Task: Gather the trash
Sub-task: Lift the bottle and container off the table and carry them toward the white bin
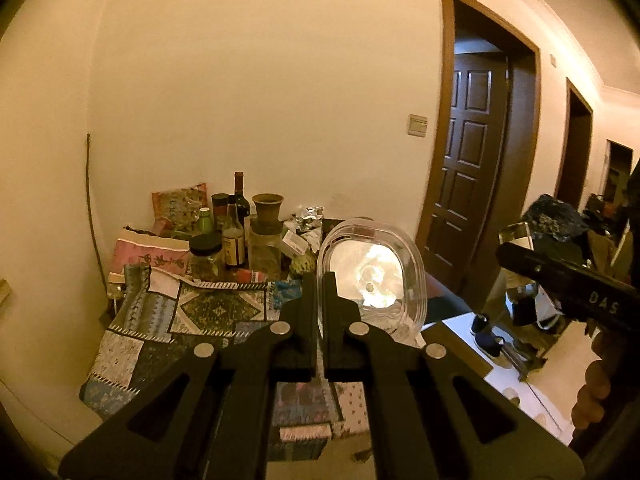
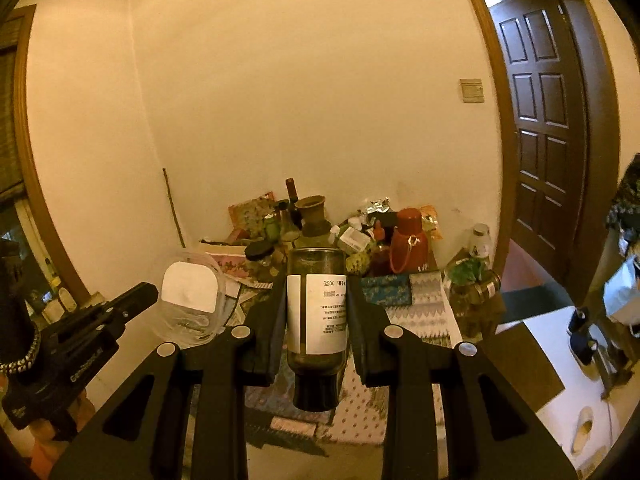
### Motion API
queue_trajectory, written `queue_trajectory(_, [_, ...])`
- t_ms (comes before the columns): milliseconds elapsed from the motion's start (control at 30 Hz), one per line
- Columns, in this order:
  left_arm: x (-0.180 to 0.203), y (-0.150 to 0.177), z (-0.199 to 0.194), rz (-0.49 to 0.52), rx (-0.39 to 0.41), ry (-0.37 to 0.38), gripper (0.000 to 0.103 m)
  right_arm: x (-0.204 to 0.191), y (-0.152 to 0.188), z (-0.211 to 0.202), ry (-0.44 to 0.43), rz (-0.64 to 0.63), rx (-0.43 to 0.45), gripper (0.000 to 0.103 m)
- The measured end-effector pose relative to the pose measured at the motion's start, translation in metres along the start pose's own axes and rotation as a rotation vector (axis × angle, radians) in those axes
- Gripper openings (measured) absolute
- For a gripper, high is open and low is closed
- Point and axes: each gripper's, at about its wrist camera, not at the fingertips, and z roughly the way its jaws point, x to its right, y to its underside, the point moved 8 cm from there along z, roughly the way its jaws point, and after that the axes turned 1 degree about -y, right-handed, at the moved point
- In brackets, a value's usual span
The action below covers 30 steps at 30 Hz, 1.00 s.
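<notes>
In the left wrist view my left gripper [image 1: 319, 280] is shut on the rim of a clear plastic container [image 1: 372, 276], held on edge above the table. The right wrist view shows the same left gripper [image 2: 148, 292] and container [image 2: 192, 296] at the left. My right gripper [image 2: 316, 280] is shut on a dark glass bottle [image 2: 316, 308] with a white label, its black cap toward the camera. From the left wrist view the right gripper [image 1: 508, 250] reaches in from the right, with the bottle's glass end [image 1: 516, 236] just showing past it.
A table under a patterned cloth [image 1: 200, 312] stands against the wall, crowded with a wine bottle [image 1: 240, 200], jars, a clay vase [image 2: 312, 216], a red flask [image 2: 408, 240] and crumpled foil [image 2: 374, 206]. A brown door [image 2: 540, 120] stands open at the right. A person's legs and shoes [image 2: 584, 332] are on the floor there.
</notes>
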Motion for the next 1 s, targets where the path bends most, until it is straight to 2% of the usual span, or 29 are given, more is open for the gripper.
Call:
queue_trajectory(333, [-0.019, 0.052, -0.099, 0.016, -0.031, 0.029, 0.000, -0.053, 0.057, -0.072, 0.040, 0.038, -0.017, 0.026])
queue_trajectory(533, [-0.025, 0.083, -0.135, 0.018, -0.065, 0.056, 0.000, -0.066, 0.085, -0.103, 0.087, 0.047, -0.035, 0.026])
queue_trajectory(800, [-0.021, 0.117, -0.144, 0.027, -0.144, 0.078, 0.000, -0.064, 0.115, -0.117, 0.133, 0.081, -0.096, 0.026])
queue_trajectory(1000, [-0.021, 0.144, -0.129, 0.001, -0.224, 0.057, 0.000, -0.047, 0.144, -0.096, 0.127, 0.103, -0.201, 0.026])
